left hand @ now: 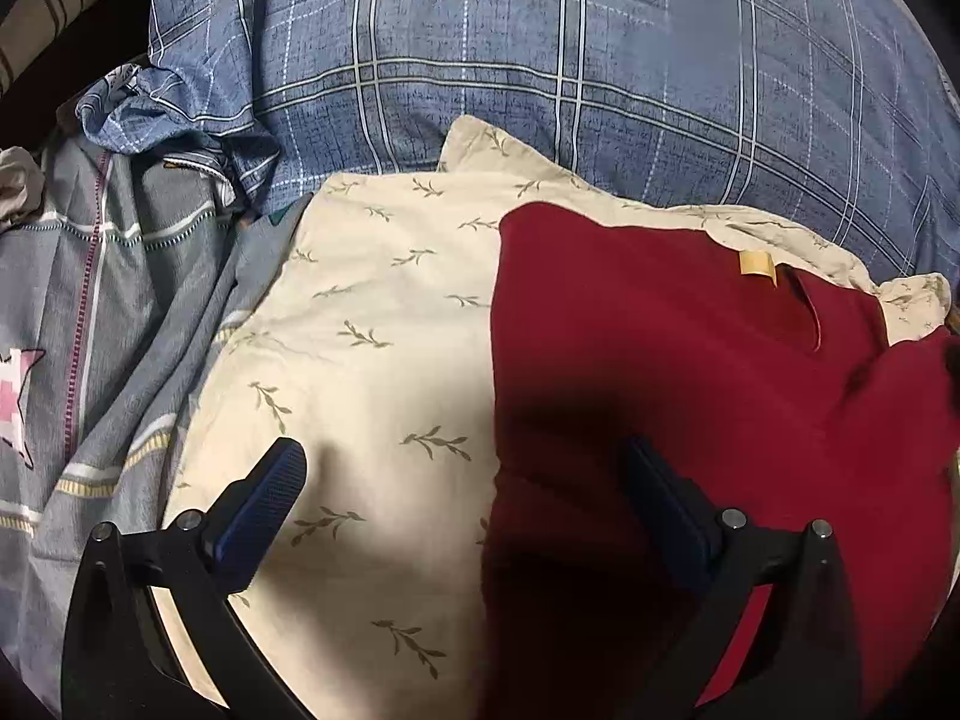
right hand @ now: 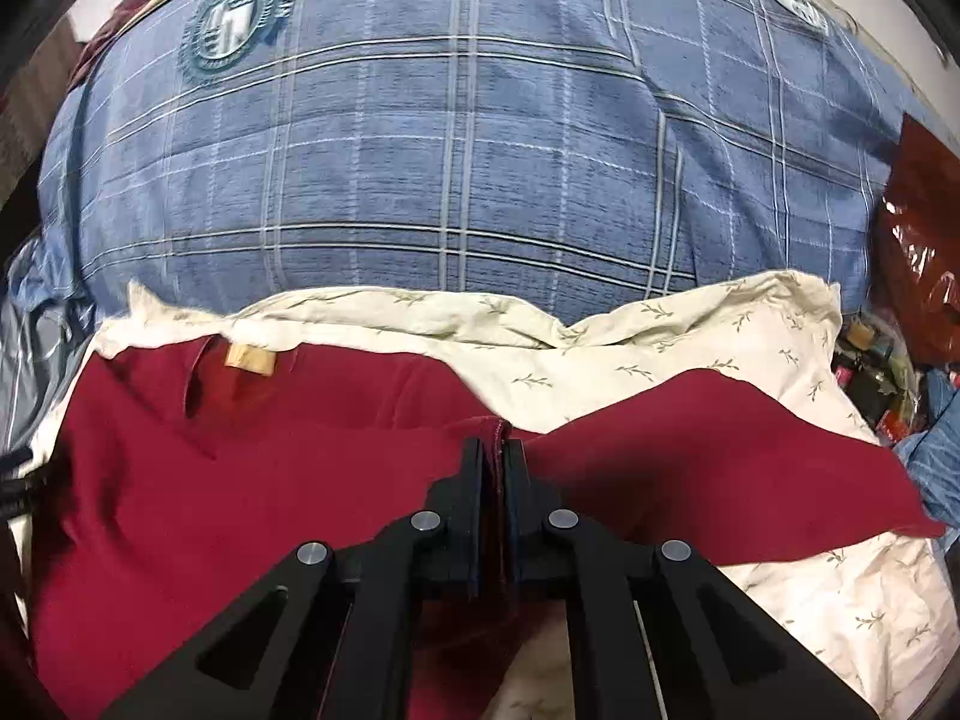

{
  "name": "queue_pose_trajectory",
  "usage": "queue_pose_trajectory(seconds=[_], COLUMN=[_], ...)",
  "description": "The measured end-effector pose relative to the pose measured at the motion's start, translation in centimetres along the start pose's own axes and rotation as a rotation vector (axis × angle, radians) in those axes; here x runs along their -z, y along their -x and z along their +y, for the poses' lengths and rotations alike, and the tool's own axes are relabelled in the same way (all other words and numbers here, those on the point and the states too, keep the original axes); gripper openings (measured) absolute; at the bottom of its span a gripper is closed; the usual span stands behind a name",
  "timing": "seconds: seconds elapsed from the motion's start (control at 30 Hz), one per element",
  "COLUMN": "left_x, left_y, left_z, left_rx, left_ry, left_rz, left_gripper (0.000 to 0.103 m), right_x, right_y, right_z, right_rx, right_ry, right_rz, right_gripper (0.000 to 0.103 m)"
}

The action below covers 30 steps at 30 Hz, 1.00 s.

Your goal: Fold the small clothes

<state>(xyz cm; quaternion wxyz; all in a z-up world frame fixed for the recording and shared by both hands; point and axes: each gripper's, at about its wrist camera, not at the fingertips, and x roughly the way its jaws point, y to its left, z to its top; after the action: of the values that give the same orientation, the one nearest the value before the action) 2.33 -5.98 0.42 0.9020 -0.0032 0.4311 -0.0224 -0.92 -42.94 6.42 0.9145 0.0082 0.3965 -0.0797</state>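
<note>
A dark red garment [left hand: 690, 372] with a tan neck label [left hand: 757, 264] lies on a cream leaf-print cloth [left hand: 360, 348]. My left gripper [left hand: 462, 456] is open and empty, hovering over the garment's left edge; one finger is above the cream cloth, the other above the red fabric. In the right wrist view the red garment [right hand: 240, 468] spreads across the cream cloth [right hand: 720, 348], with the label [right hand: 249, 357] at upper left. My right gripper [right hand: 495, 450] is shut on a bunched fold of the red garment's upper edge, lifting it a little.
A blue plaid quilt [right hand: 450, 150] bulges behind the cream cloth. Grey striped bedding [left hand: 108, 330] lies crumpled at the left. A dark red plastic bag [right hand: 918, 252] and small clutter [right hand: 870, 372] sit at the right edge.
</note>
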Motion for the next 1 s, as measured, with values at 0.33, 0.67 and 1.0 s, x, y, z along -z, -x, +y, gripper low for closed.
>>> queue_pose_trajectory(seconds=[0.33, 0.67, 1.0], left_x=[-0.4, -0.8, -0.8], left_y=[0.7, 1.5, 0.9], left_z=[0.3, 1.5, 1.8], left_rx=[0.015, 0.046, 0.031], left_ry=[0.02, 0.078, 0.076], left_rz=[-0.034, -0.063, -0.049], left_gripper=[0.103, 0.103, 0.103], right_x=[3.8, 5.7, 5.2], right_y=[3.7, 2.0, 1.8], right_z=[-8.9, -20.5, -23.7], right_rx=[0.004, -0.04, 0.052], right_ry=[-0.281, -0.753, -0.773], right_rz=[-0.013, -0.016, -0.122], right_gripper=[0.069, 0.069, 0.006])
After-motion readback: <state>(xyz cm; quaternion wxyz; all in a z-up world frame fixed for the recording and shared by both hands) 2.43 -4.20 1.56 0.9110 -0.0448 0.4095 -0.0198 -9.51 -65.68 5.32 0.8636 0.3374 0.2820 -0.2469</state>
